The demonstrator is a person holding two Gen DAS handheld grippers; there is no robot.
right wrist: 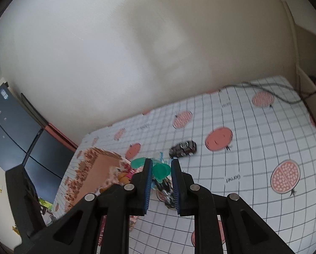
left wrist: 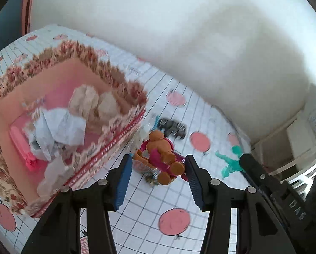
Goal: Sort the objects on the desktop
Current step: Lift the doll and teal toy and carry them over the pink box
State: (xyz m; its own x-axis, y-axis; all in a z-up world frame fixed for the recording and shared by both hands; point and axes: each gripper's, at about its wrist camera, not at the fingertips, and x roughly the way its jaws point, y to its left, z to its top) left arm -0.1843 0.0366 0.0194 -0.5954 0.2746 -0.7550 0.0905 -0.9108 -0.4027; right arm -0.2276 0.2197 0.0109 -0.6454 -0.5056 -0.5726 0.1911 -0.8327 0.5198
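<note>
Partly done: box (left wrist: 58, 114) holds paper etc.; left gripper (left wrist: 159, 167) pinches bear toy (left wrist: 162, 156), right gripper (right wrist: 161, 173) pinches, prob., green figure (right wrist: 161, 170); car (right wrist: 182, 148) left.

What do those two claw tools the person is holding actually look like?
Both are matte black plastic. The left gripper and right gripper each have two angular fingers with silver rivets and ribbed blue pads. The right one, seen from the left camera, carries white lettering. No cables or sleeves show.

The patterned box (left wrist: 77, 114) fills the tabletop's (right wrist: 253, 158) left side, its inside crowded with crumpled paper (left wrist: 58, 129). Right of it, a black toy car (right wrist: 182, 148) sits near the middle. Past the car the checked cloth lies bare, except for a cable (right wrist: 284, 97) at the far corner.
</note>
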